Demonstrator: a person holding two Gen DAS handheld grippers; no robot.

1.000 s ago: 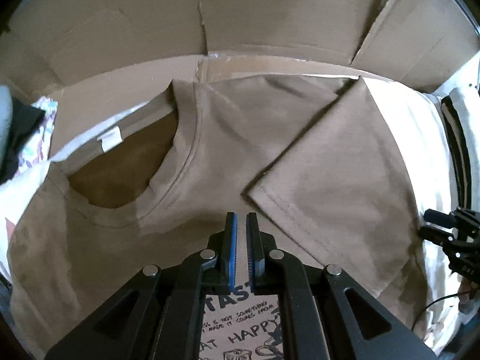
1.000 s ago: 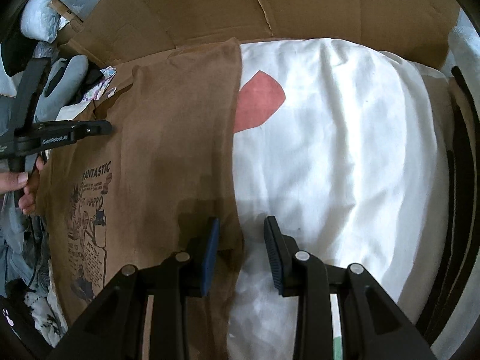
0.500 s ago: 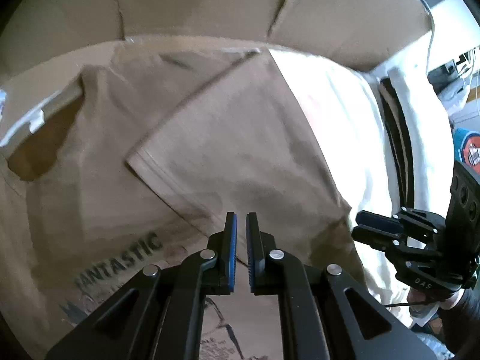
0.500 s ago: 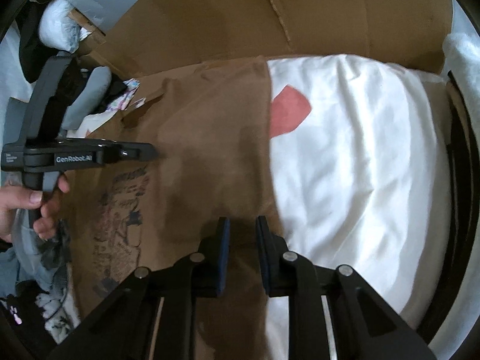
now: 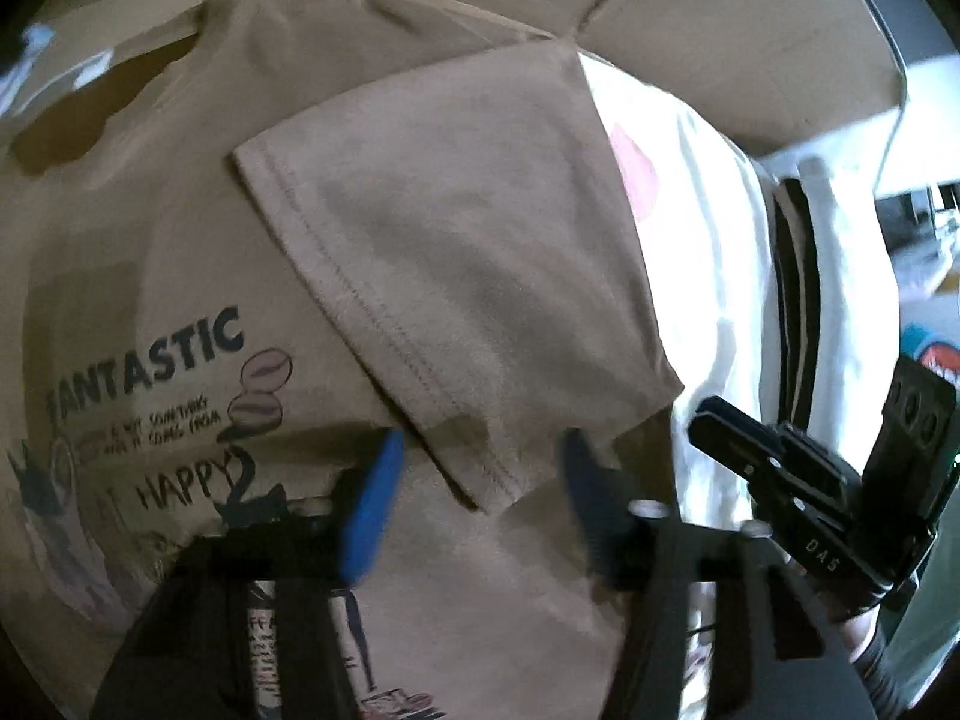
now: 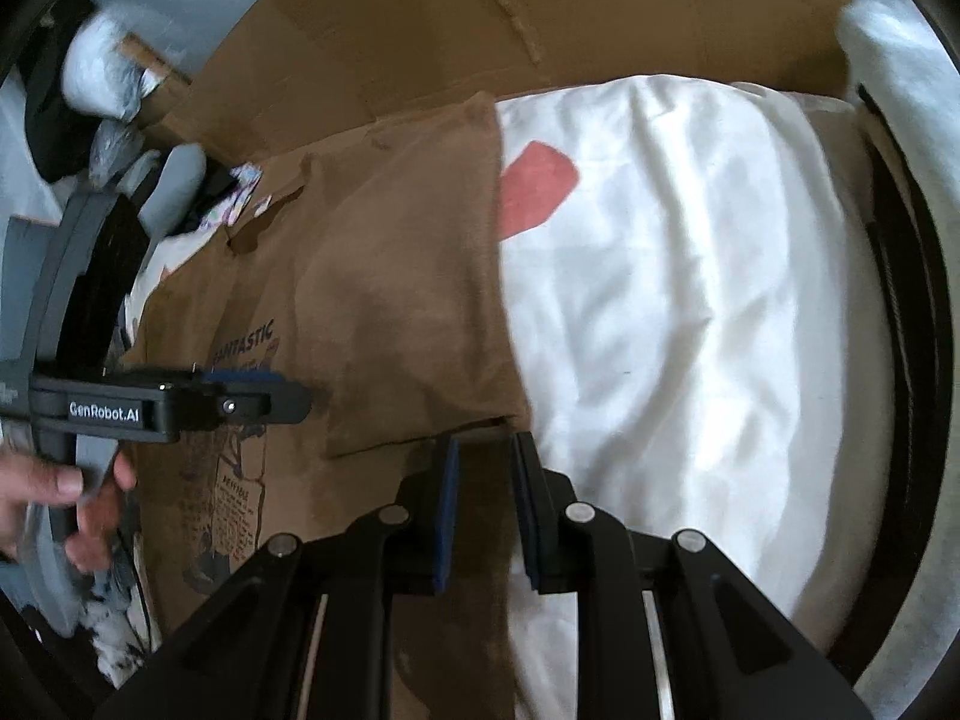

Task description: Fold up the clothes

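A: Left gripper [image 5: 474, 480] status?

B: Jaws opening right now. Nothing pinched. The lower corner of the folded-over sleeve [image 5: 468, 276] sits in the gap between the blue pads, pads not pressing on it. Points steeply down at the brown T-shirt [image 5: 180, 252].

A: Right gripper [image 6: 483, 510]?

B: Narrow gap between the jaws, not clamped on anything I can see. It hangs over the shirt's right edge, where brown cloth meets the white garment [image 6: 690, 330]. Can't tell if the pads touch the fabric below. In the left view the same tool [image 5: 780, 468] shows at the right side, just beside the shirt edge.

A: Where's the shirt?

B: Flat, front up, on the cardboard [image 6: 420, 18]. Print reads FANTASTIC [image 5: 150, 360], with HAPPY lower down, coffee bean drawing beside it. Sleeve is folded inward across the chest, its hem running diagonally, stitching visible. Neckline [image 5: 60, 144] at the far left end.

A: Beside it?

B: White garment with a red patch [image 6: 537, 186] lies touching the shirt's right side, partly under the brown edge. Black-and-white striped cloth [image 5: 798, 300] further right.

A: Anything else?

B: A hand [image 6: 48, 498] grips the left tool's handle, seen from the right wrist. Pile of grey and white clothes [image 6: 120, 120] far left. Cardboard wall stands behind everything.
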